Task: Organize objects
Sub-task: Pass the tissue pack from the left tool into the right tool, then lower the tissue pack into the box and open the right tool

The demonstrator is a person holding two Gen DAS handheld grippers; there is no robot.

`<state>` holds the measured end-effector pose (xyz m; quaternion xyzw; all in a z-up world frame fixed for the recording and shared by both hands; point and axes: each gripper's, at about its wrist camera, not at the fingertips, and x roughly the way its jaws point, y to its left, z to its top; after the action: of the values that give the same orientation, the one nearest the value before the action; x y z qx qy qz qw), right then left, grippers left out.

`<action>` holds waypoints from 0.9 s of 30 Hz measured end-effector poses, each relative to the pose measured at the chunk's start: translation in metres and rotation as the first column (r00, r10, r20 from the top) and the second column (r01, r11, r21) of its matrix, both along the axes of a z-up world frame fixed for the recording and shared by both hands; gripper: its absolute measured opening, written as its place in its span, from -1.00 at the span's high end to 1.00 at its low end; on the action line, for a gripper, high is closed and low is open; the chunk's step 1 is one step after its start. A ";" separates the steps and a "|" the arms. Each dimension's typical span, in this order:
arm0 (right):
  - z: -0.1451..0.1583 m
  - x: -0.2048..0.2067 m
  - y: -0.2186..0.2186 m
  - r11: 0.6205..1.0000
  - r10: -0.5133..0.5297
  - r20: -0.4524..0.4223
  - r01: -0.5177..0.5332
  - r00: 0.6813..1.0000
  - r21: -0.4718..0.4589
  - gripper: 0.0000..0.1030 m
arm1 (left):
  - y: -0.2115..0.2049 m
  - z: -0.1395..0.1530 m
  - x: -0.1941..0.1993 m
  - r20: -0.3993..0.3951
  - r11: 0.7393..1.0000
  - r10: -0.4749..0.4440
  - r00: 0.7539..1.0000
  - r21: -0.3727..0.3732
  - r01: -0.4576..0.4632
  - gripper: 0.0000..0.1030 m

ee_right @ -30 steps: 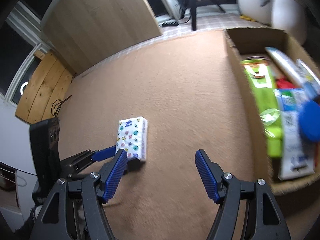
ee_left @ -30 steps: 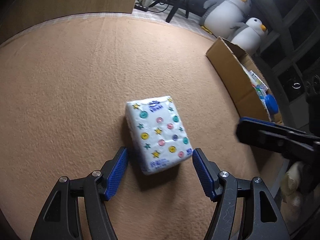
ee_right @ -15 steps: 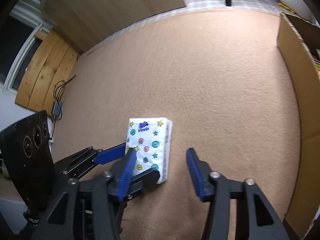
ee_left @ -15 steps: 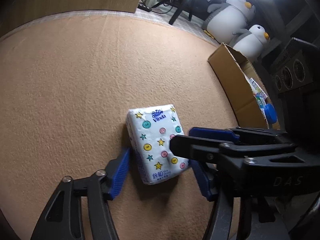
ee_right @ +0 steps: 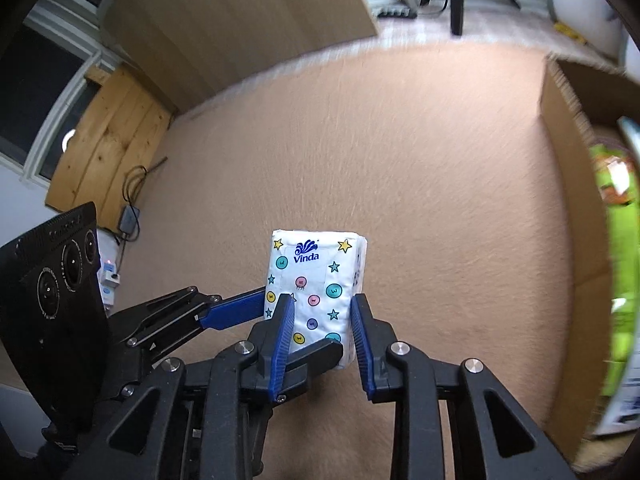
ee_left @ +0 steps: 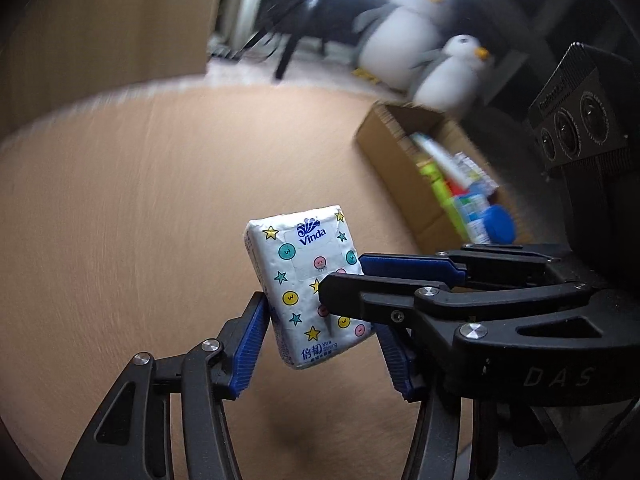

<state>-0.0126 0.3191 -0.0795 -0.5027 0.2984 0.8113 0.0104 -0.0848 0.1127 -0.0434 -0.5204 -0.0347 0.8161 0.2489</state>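
A white Vinda tissue pack [ee_left: 304, 280] with coloured dots and stars is held tilted above the tan carpet. My left gripper [ee_left: 320, 340] is shut on its lower sides. My right gripper [ee_right: 320, 328] is also shut on the tissue pack [ee_right: 316, 280], its blue pads pressing the pack's two sides. In the left wrist view the right gripper's fingers [ee_left: 400, 276] reach in from the right and cross the pack's face. In the right wrist view a left finger [ee_right: 232, 312] comes in from the left.
An open cardboard box [ee_left: 400, 160] with packets and a blue-lidded item lies to the right; its wall [ee_right: 568, 200] also shows at the right in the right wrist view. Two plush penguins [ee_left: 448, 72] stand behind it. Wooden panels [ee_right: 108, 140] lean at the far left.
Both grippers closed on the tissue pack and lifted it off the carpet. The right gripper came in from the right over the pack. The views swung up toward the box.
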 end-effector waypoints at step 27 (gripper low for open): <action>0.098 0.084 0.165 0.958 -0.223 -0.124 0.241 0.967 0.155 0.48 | 0.203 0.085 -0.062 -0.100 0.969 -0.246 0.964 -0.025 0.245 -0.11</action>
<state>0.0715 0.4838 0.0182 -0.4179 0.2859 0.8521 0.1323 -0.1463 0.3159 0.0415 -0.4797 0.0479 0.8047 0.3464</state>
